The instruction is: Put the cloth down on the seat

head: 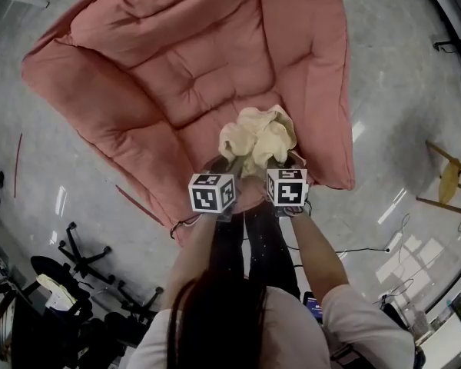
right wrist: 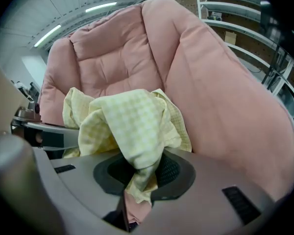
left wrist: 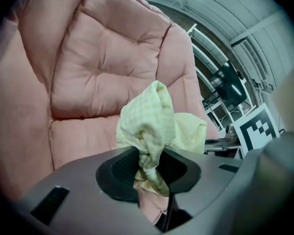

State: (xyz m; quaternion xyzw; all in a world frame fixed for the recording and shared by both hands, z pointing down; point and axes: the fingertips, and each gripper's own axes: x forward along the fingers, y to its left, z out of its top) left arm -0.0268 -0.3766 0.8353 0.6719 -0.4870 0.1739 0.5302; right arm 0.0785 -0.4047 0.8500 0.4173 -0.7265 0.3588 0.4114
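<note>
Cloth [head: 257, 138]: pale yellow check, bunched in a wad and held up over the front part of the seat [head: 177, 75], apparently not lying on it yet.

Left gripper [left wrist: 149, 168]: jaws nearly together, pinching a twisted fold of the cloth. Right gripper [right wrist: 139, 173]: same narrow pinch on another fold. The two sit side by side at the seat's front edge.

How I'd do this step: carry both further in over the seat's tufted middle and lower until the wad rests on the cushion. Then open both jaws together. Draw back toward the front edge without snagging a fold.
</note>
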